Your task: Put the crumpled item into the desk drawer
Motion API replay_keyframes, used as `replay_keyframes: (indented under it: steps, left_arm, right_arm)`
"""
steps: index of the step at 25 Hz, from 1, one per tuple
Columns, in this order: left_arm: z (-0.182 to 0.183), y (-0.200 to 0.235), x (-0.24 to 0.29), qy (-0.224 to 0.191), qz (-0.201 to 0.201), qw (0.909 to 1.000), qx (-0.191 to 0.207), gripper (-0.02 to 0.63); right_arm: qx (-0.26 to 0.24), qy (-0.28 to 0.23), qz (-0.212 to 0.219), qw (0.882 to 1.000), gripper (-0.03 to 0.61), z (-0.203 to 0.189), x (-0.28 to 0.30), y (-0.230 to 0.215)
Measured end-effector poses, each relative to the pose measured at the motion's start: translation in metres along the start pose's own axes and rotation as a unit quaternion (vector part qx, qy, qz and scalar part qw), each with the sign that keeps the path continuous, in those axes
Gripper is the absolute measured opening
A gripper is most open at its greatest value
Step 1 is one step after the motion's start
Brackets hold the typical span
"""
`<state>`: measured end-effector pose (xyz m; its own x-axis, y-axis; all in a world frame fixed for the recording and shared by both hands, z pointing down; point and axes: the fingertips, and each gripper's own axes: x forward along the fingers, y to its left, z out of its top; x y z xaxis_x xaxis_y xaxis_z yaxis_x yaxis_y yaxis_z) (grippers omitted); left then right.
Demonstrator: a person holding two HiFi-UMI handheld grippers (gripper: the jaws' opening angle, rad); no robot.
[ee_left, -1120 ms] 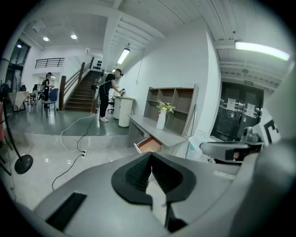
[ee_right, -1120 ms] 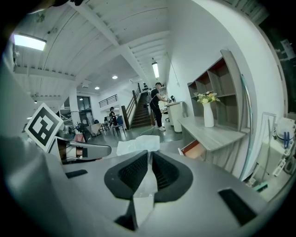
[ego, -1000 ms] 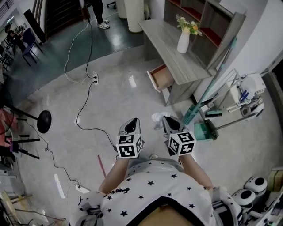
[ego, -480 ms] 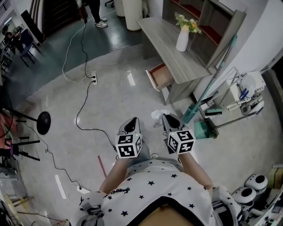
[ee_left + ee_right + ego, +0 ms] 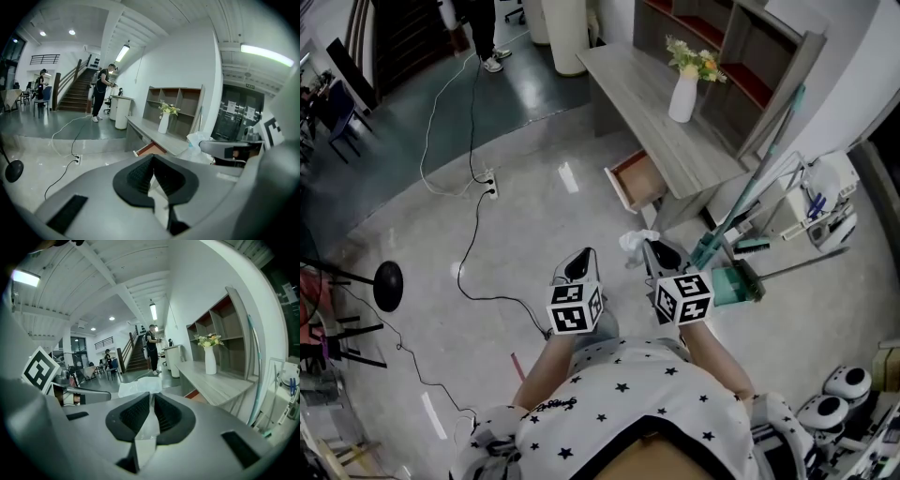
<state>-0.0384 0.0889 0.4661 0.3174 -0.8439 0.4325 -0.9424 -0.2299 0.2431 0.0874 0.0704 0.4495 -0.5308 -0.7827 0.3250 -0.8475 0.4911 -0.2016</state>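
Right gripper (image 5: 648, 249) pinches the crumpled item (image 5: 636, 246) above the floor. Left gripper (image 5: 579, 259) closed, empty. Drawer (image 5: 637, 178) open ahead under desk (image 5: 675, 141), well apart. Broom (image 5: 705, 248) and dustpan (image 5: 731, 284) stand right; socket (image 5: 490, 182) left.

Grey desk (image 5: 628, 82) bears 1 white vase (image 5: 682, 97); black cable (image 5: 473, 234) crosses the floor (image 5: 544, 216).

vase (image 5: 682, 96) on desk (image 5: 630, 82) | drawer (image 5: 639, 179) under desk | dustpan (image 5: 732, 285) beside desk
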Motion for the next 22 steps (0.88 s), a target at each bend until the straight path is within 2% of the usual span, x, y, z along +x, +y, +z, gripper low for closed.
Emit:
replay_keyframes:
  steps: [11, 22]
  left_arm:
    - [0.055, 0.074, 0.069, 0.01, -0.02, 0.9997, 0.001, 0.012]
    - [0.1, 0.121, 0.152, 0.037, -0.069, 0.9966, 0.025, 0.012]
  right_arm:
    - [-0.002, 0.003, -0.023, 1.0, 0.025, 0.042, 0.107, -0.004]
    - [0.02, 0.006, -0.079, 0.997, 0.025, 0.068, 0.189, -0.033]
